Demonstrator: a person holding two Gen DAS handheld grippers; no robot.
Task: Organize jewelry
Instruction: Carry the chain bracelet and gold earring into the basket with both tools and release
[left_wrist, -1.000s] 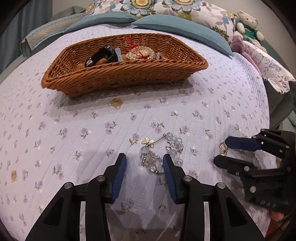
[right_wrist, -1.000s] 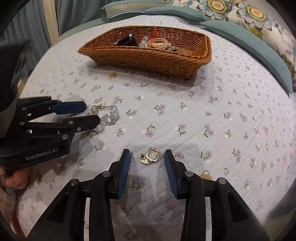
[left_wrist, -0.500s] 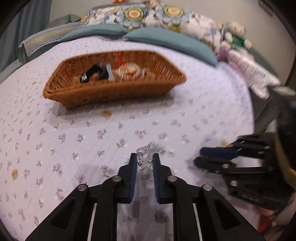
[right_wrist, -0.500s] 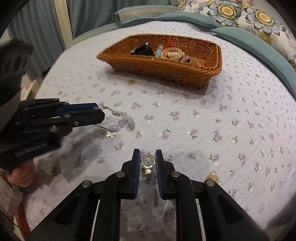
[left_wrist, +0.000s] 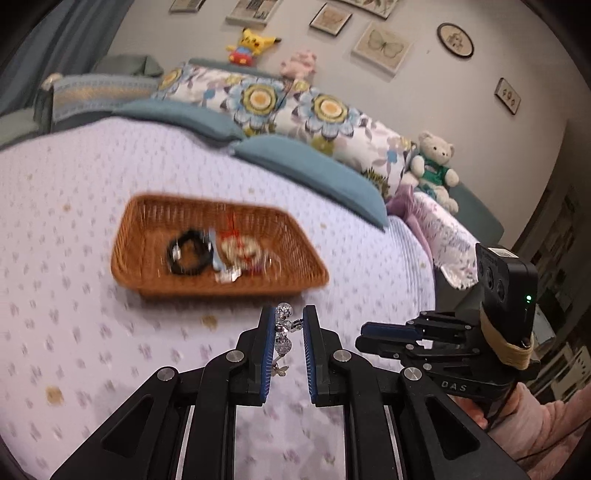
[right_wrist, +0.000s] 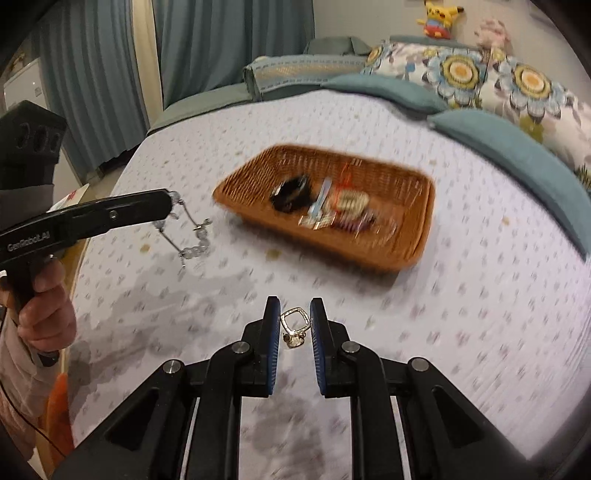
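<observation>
While both grippers are loaded and held above the lilac floral quilted bedspread (right_wrist: 480, 295), the relation that governs the coming move is the bearing of the oblong brown wicker basket (right_wrist: 391, 254) from each load. Left gripper (left_wrist: 289, 325): clenched on a string of clear crystal beads on silver wire (left_wrist: 283, 328), which hangs from the pad tips; in the right wrist view the beaded string (right_wrist: 192, 236) dangles in a loop below the left gripper (right_wrist: 168, 201), clear of the bedspread. Right gripper (right_wrist: 294, 325): clenched on a small gold square-framed ring (right_wrist: 293, 326), pinched between the blue pads. In the left wrist view the right gripper (left_wrist: 373, 334) sits just to the right of the left one, its fingers pointing left.

From the left gripper the basket rim (left_wrist: 221, 290) lies ahead and slightly left, with its long axis across the line of approach. From the right gripper it lies ahead and slightly right, its long axis running obliquely away to the right. Judged from both views, the left gripper is the nearer to the near rim. The basket already holds a black band (right_wrist: 291, 192), a pale gold beaded piece (right_wrist: 352, 201) and other small items, blurred by motion. Probable next step: carry each load forward over the near rim and release it inside.
</observation>
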